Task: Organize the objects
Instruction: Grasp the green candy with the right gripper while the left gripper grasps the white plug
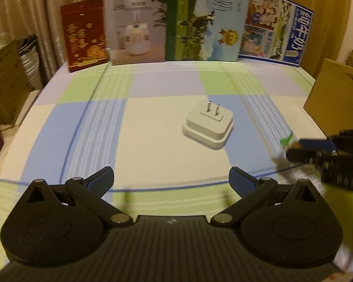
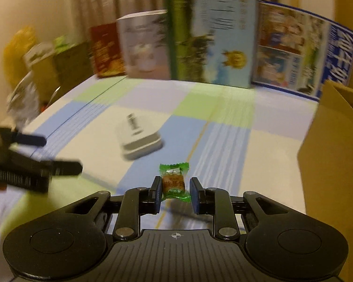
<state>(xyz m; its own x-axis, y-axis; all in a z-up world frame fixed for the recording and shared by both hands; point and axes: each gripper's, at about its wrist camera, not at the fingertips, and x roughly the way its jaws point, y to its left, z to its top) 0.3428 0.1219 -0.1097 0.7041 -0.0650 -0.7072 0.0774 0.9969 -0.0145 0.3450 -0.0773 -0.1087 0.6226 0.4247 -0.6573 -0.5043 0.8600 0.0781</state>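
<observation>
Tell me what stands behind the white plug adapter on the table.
Behind the white plug adapter, four boxes stand in a row at the table's far edge: red box, humidifier box, two milk cartons. Whatever lies behind them is covered.

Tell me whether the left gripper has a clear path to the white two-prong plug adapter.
Probably yes: the left gripper stands open, and only bare checked tablecloth lies between it and the white plug adapter.

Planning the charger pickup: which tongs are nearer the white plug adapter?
Left. Its open tongs face the white plug adapter just ahead; the right tongs, gripping a candy, sit off to its side.
</observation>
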